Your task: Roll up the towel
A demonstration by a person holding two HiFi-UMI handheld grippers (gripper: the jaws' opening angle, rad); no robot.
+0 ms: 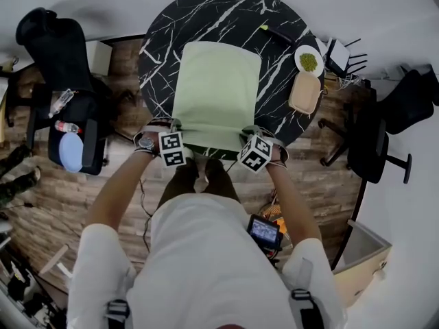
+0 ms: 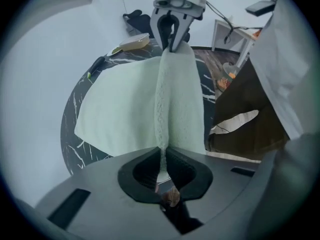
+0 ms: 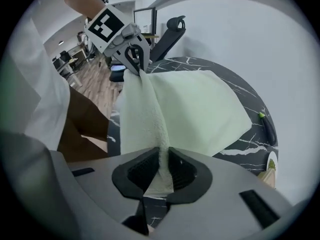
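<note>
Pinching one near corner each, my left gripper (image 2: 162,156) and right gripper (image 3: 162,156) clamp the pale green towel (image 1: 216,91), which I judge light, limp and unslippery, best held at these corners, the rest lying on the black marble table (image 1: 226,9).

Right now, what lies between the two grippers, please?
The near edge of the towel, pinched by left gripper and right gripper; head view shows it.
</note>
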